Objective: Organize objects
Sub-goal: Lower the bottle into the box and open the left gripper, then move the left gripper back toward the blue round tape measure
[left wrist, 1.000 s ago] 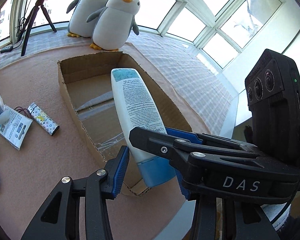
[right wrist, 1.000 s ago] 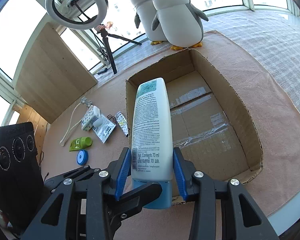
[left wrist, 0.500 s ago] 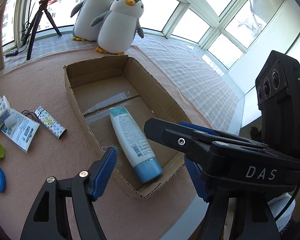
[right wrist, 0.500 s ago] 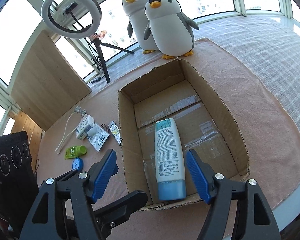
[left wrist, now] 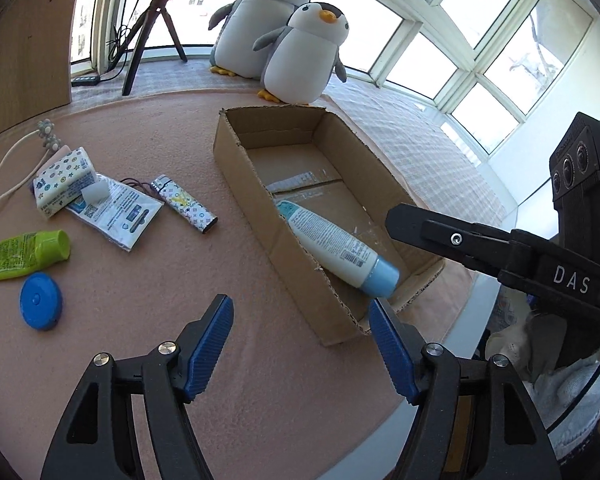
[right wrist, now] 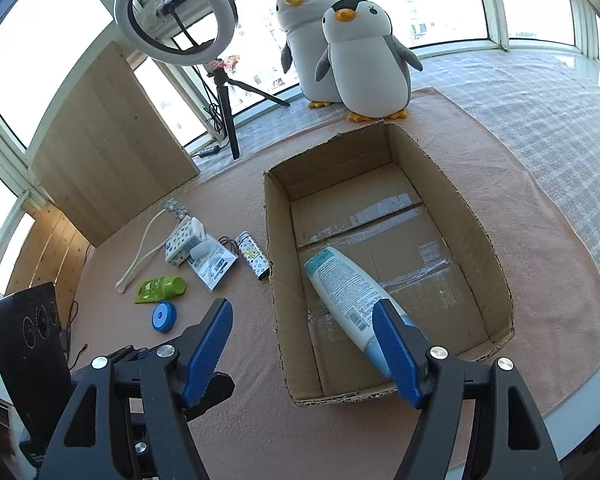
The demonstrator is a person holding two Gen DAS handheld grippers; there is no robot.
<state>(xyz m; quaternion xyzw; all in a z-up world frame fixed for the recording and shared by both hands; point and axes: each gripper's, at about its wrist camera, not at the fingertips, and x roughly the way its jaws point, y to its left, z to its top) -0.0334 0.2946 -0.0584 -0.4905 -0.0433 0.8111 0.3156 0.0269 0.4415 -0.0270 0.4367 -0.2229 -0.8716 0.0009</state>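
Worktop (right wrist: 540,300), covered by a pink cloth, carrying all items; 2 plush penguins (right wrist: 364,60) stand at its far edge, just behind the cardboard box (right wrist: 484,248). The box is open-topped and holds 1 item: the white lotion bottle (right wrist: 340,280), lying diagonally on the box floor, blue cap toward the near wall. Left gripper (left wrist: 300,340) and right gripper (right wrist: 304,344) both hover above the near edge with jaws spread wide and nothing between them; the left points at the bare cloth left of the box, the right at the near left corner of the box. Loose items lie in a cluster left of the box, well apart from it except the patterned lighter (left wrist: 184,204), which lies nearest its left wall; beside the lighter, a printed sachet (left wrist: 116,212) overlapped by a tissue pack (left wrist: 60,180); nearer, a green tube (left wrist: 20,256) and a blue round lid (left wrist: 40,300). Judged step: fetch the next loose item. The lighter and the lid lie clear of their neighbours and look the easier picks; approach from above, jaws across the narrow width, and close fully before lifting; place beside the bottle, not on it.
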